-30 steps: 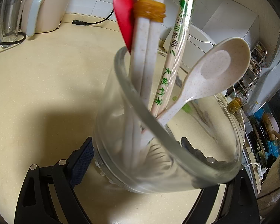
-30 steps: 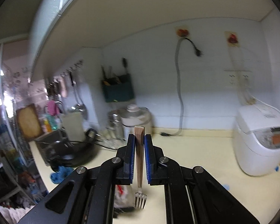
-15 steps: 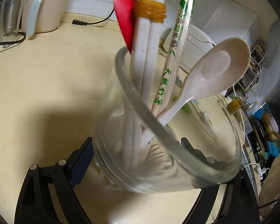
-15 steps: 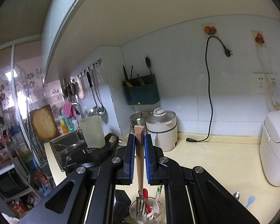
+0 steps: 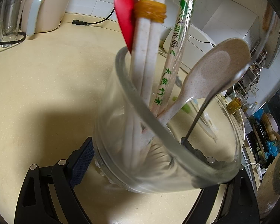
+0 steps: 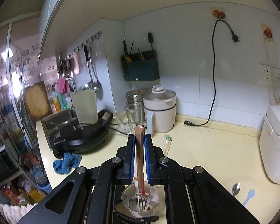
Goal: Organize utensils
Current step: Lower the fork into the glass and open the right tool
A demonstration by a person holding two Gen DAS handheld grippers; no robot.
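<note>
My left gripper (image 5: pixel 140 155) is shut on a clear glass cup (image 5: pixel 110 130) standing on the cream counter. In the cup are a red spoon (image 5: pixel 125 16), white chopsticks (image 5: pixel 149 46) bound with a yellow band, wrapped bamboo chopsticks (image 5: pixel 177 43) and a speckled beige spoon (image 5: pixel 222 63). My right gripper (image 6: pixel 139 141) is shut on a wooden-handled fork (image 6: pixel 139 155), held upright with its tines down in the mouth of the cup (image 6: pixel 128 197). From the left wrist, the fork (image 5: pixel 201 112) comes in blurred from the upper right, past the rim.
A metal spoon (image 6: pixel 236 188) and a light blue spoon (image 6: pixel 249 196) lie on the counter to the right. A white rice cooker (image 6: pixel 276 143) stands at far right. At the back are a white electric pot (image 6: pixel 160 112), empty glasses (image 6: pixel 134 113), a black griddle (image 6: pixel 84 134) and a blue cloth (image 6: pixel 66 163).
My right gripper has carried the fork over the cup and lowered it, so the tines now reach into the cup's mouth. The left gripper and cup have stayed still.
</note>
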